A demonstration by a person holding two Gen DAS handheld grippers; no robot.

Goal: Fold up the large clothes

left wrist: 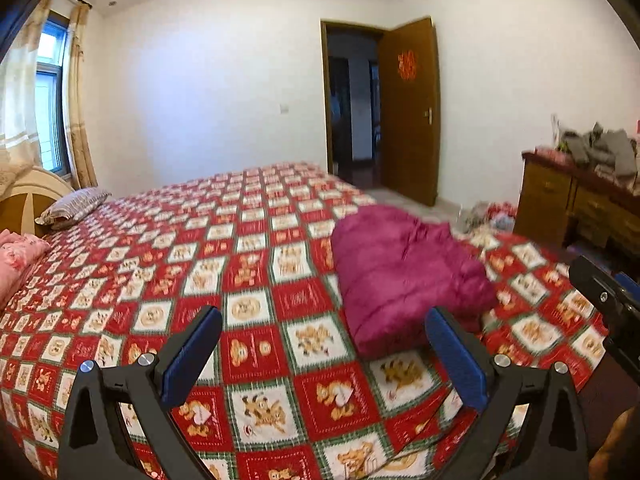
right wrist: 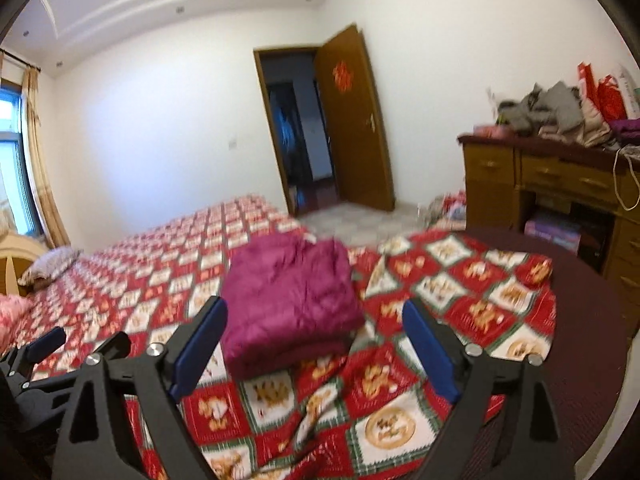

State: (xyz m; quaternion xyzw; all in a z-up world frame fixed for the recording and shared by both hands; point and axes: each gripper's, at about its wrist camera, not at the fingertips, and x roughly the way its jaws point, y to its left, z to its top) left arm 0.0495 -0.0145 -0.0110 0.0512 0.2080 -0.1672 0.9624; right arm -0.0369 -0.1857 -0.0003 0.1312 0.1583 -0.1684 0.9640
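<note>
Right wrist view: both hand-held grippers, right [right wrist: 314,340] and left [left wrist: 324,350], gape wide and empty; the folded coat [right wrist: 290,300] on the bed [right wrist: 460,304] is puffy and may spring open.

White walls [left wrist: 208,92], open brown door [left wrist: 410,112], wooden dresser [right wrist: 532,184], curtained window [left wrist: 50,92].

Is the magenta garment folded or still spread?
Folded: the garment sits as a compact stacked bundle on the bedspread, layered edges at its near side.
</note>
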